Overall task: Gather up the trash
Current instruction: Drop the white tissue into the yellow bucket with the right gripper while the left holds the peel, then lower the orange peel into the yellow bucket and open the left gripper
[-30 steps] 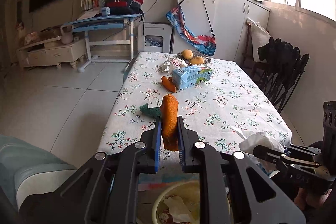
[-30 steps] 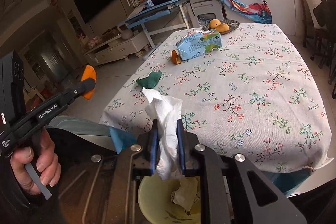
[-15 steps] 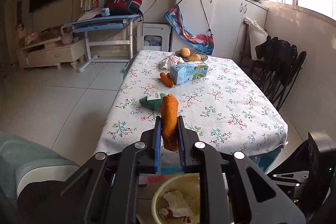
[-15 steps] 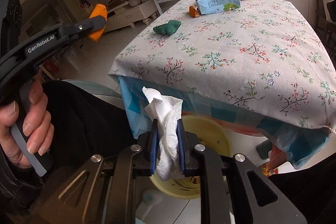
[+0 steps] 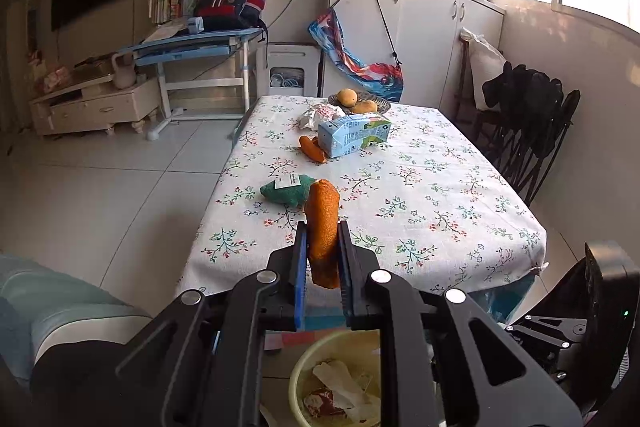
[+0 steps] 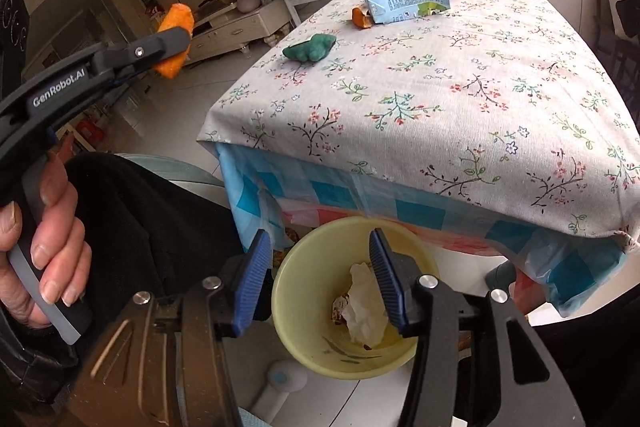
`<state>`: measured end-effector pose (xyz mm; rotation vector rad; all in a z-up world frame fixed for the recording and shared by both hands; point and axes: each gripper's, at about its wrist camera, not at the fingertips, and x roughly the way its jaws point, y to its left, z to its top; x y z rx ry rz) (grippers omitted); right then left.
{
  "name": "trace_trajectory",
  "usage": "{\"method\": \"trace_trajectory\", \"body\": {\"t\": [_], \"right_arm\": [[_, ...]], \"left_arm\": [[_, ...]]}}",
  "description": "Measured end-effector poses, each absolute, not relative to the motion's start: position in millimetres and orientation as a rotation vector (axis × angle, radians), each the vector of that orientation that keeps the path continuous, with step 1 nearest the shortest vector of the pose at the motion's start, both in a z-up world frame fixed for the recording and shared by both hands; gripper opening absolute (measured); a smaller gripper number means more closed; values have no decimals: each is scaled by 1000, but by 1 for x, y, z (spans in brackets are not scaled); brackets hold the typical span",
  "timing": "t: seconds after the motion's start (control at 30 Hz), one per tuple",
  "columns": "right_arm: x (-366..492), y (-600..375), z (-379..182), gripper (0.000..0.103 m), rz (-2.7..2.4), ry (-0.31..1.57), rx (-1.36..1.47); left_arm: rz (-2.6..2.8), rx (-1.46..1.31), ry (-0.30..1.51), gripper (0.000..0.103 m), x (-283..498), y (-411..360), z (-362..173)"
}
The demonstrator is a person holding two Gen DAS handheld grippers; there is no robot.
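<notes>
We saw the table (image 6: 460, 99), the biggest thing in view, under a flowered cloth with a blue checked cloth hanging below its near edge. Below that near edge stood a yellow bin (image 6: 304, 279) on the floor, and in it lay a crumpled white tissue (image 6: 366, 303) among other scraps.

Our right hand-held gripper (image 6: 320, 279) hung right above the bin. Its jaws had just been opening; they stood well apart with nothing between them, and the tissue lay in the bin beneath them, free of the blue pads (image 6: 254, 279).

Our left hand-held gripper (image 5: 322, 263) was held up off the near left corner of the table, jaws nearly closed and clamped on an orange stick-shaped scrap (image 5: 322, 227), which stood upright between the pads. In the right wrist view a hand (image 6: 44, 247) gripped that tool's handle.

On the table, toward the far end, lay a blue and green drink carton (image 5: 354, 135) on its side. Just left of it, touching or nearly so, lay a second orange scrap (image 5: 311, 148). Behind the carton sat a crumpled wrapper (image 5: 320, 115), and beyond that a dish of fruit (image 5: 360, 103) at the far edge. Nearer, by the left edge, lay a small green stuffed piece (image 5: 286, 189) with a white tag on it, well apart from the carton.
</notes>
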<state>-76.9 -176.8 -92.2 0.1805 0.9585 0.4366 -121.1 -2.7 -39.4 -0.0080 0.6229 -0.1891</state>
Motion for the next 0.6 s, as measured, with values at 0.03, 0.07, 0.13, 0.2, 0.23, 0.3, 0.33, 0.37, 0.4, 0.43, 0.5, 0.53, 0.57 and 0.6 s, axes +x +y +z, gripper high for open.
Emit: {"method": "trace_trajectory", "body": {"t": [0.03,0.07,0.13,0.2,0.23,0.3,0.33,0.37,0.4,0.43,0.5,0.53,0.57,0.6], "right_arm": [[-78,-179,-89,55,430,940,187],[-78,-181,-86,55,422,921,193],[-80,-186,-79,58,400,883,202],[-83,-192,-72,61,368,840,210],[-83,-196,-69,63,354,819,217],[-84,-202,-63,65,324,783,230],[-84,-205,-61,66,309,769,237],[-84,-209,-59,66,297,757,245],[-84,-212,-58,66,287,747,253],[-83,-214,-57,67,278,738,260],[-84,-217,-55,67,268,726,271],[-84,-218,-55,68,265,723,274],[-83,-219,-55,68,263,721,278],[-83,-220,-54,68,261,718,280]], "left_arm": [[-193,-3,624,14,-122,-4,-40],[-197,1,626,14,-123,-6,-41],[-203,13,634,14,-124,-10,-43],[-211,27,647,14,-126,-13,-46],[-216,35,654,14,-128,-15,-49],[-228,55,674,14,-130,-19,-54],[-236,66,686,14,-132,-23,-58],[-247,76,701,14,-133,-26,-61],[-259,86,718,14,-135,-30,-65],[-270,100,736,14,-136,-34,-69],[-298,127,773,14,-140,-42,-78],[-312,136,791,14,-141,-46,-83],[-329,149,814,15,-143,-50,-88],[-336,166,831,15,-144,-54,-93]]}}
